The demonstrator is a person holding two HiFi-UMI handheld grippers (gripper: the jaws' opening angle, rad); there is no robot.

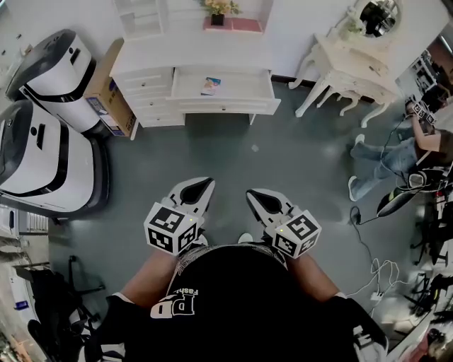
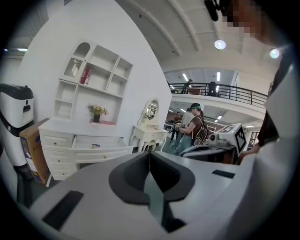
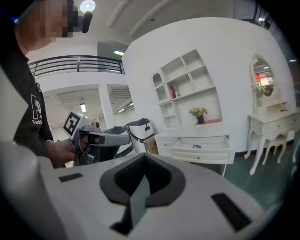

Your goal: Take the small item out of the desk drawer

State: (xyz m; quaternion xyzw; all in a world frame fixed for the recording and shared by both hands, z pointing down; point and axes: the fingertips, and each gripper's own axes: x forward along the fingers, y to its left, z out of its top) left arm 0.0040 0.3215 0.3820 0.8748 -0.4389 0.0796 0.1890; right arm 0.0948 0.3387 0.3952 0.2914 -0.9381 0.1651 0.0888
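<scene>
Head view alone shows the 2 tools side by side at the person's waist, pointing toward the desk point(image 1: 152, 60), well apart from it. Left tool point(image 1: 202, 185) and right tool point(image 1: 256, 196) are clenched, empty. Gripper views add shelves point(image 3: 187, 84) above. The item point(image 1: 210, 85) lies flat in the open drawer point(image 1: 244, 88), too small to tell its axis.

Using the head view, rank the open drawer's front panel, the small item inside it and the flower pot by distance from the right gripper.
1. Drawer front panel, ahead of the right gripper.
2. Small item, inside the drawer.
3. Flower pot, on the desk behind.
</scene>
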